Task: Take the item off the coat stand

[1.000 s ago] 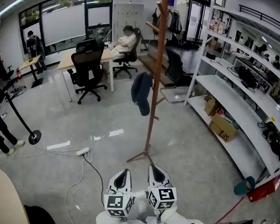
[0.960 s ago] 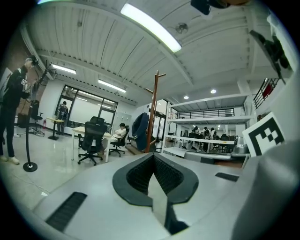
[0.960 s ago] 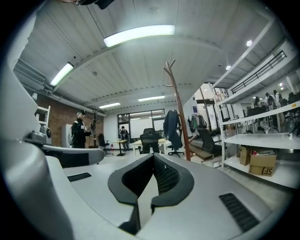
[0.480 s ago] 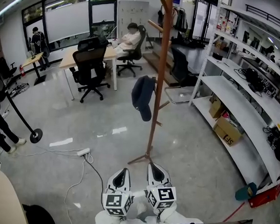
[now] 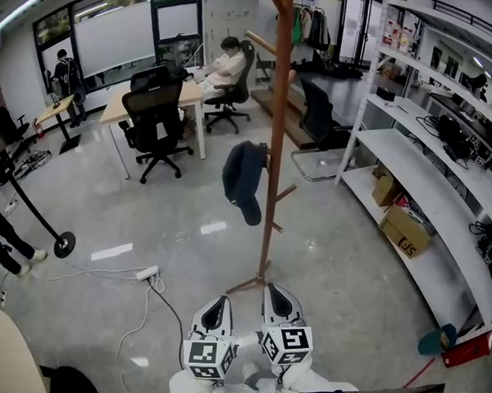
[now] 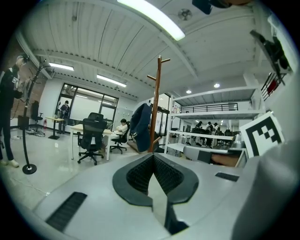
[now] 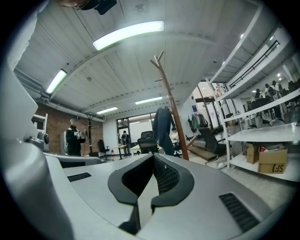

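A dark blue cap (image 5: 244,181) hangs on a left-hand peg of the tall wooden coat stand (image 5: 275,152), about halfway up the pole. Both grippers are held low, close to my body and just short of the stand's feet. My left gripper (image 5: 214,314) and my right gripper (image 5: 278,304) sit side by side, both shut with nothing between the jaws. In the left gripper view the cap (image 6: 140,126) hangs ahead beside the pole (image 6: 155,103), past the gripper (image 6: 153,157). The right gripper view shows the cap (image 7: 162,124) left of the pole (image 7: 171,103), beyond the gripper (image 7: 153,157).
White shelving (image 5: 429,186) with a cardboard box (image 5: 406,230) runs along the right. A power strip and cable (image 5: 146,273) lie on the floor to the left. Black office chairs (image 5: 155,119) and a desk stand behind, where a person (image 5: 225,66) sits.
The stand has come slightly nearer and more centred in the head view, and its feet now lie closer to the grippers. Both grippers stay low and shut.
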`<state>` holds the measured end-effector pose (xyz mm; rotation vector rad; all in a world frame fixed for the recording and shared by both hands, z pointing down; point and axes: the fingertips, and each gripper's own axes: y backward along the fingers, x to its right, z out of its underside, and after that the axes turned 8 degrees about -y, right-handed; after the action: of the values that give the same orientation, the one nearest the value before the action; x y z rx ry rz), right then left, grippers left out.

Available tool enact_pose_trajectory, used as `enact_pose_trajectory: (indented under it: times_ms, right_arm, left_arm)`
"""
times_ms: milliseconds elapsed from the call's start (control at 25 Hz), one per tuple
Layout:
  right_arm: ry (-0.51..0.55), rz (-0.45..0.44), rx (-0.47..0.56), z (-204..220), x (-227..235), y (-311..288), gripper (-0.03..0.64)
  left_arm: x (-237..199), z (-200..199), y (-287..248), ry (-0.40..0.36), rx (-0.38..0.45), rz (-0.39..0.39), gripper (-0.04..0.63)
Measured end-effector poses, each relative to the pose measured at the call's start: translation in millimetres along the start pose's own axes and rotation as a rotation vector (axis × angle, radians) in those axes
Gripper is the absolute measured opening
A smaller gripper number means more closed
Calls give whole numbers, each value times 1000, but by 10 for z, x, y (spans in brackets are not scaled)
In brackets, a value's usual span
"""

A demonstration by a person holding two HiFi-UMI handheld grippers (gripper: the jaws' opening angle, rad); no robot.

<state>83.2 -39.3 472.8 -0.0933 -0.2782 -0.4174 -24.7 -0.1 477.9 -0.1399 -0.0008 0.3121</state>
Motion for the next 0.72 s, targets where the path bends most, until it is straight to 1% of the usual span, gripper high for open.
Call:
enact_pose_trajectory:
  times_ms: [160, 480, 720]
  right_arm:
    - [11, -20, -8, -25, 53, -179, 11]
    - [47, -26, -37, -33, 211, -474, 11]
    - [36, -39, -39, -38, 291, -583, 11]
  left_arm:
    - [-49, -2, -182, -2, -14, -15, -2]
    - [-121, -69, -481, -6, -6, -34, -2]
    - [-164, -37, -605, -4, -19, -40, -2]
